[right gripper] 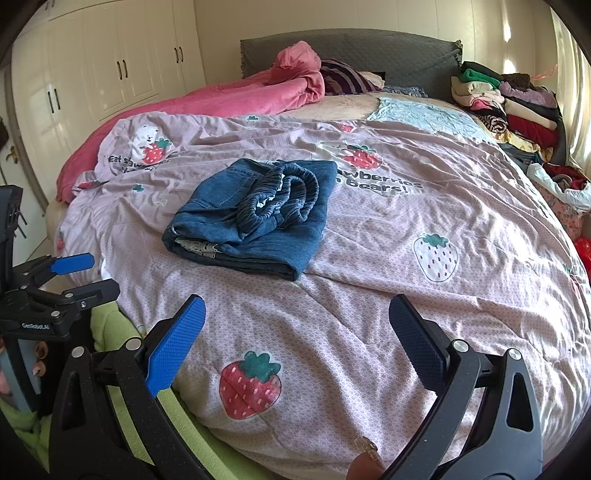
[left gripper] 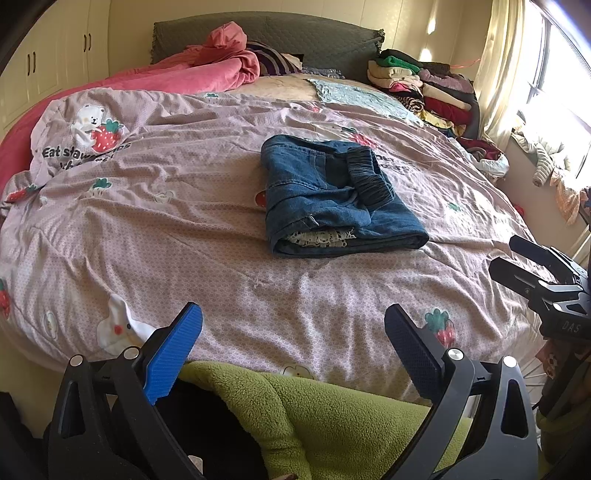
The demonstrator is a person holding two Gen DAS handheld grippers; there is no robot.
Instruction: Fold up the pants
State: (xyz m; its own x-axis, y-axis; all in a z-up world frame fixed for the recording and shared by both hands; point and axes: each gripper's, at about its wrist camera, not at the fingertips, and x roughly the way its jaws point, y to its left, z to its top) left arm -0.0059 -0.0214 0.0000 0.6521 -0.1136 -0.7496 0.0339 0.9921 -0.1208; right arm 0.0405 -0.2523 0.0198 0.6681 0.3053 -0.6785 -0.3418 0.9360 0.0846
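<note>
Blue denim pants [left gripper: 332, 192] lie folded into a compact bundle on the pink strawberry-print quilt [left gripper: 184, 229], the gathered elastic waistband on top and a lace trim peeking out at the near edge. The same pants [right gripper: 255, 218] show left of centre in the right wrist view. My left gripper [left gripper: 293, 332] is open, pulled back over the near edge of the bed, holding nothing. My right gripper [right gripper: 297, 325] is open too, above the quilt [right gripper: 369, 295] and well short of the pants. Each gripper appears at the other view's edge: right gripper [left gripper: 517, 258], left gripper [right gripper: 88, 273].
A pink blanket [left gripper: 207, 70] is heaped by the grey headboard [left gripper: 295, 33]. Stacked folded clothes [left gripper: 424, 88] fill the far right corner near the curtain. White wardrobes [right gripper: 110, 74] stand to the left. A green fleece garment [left gripper: 332, 413] worn by the person is just below the grippers.
</note>
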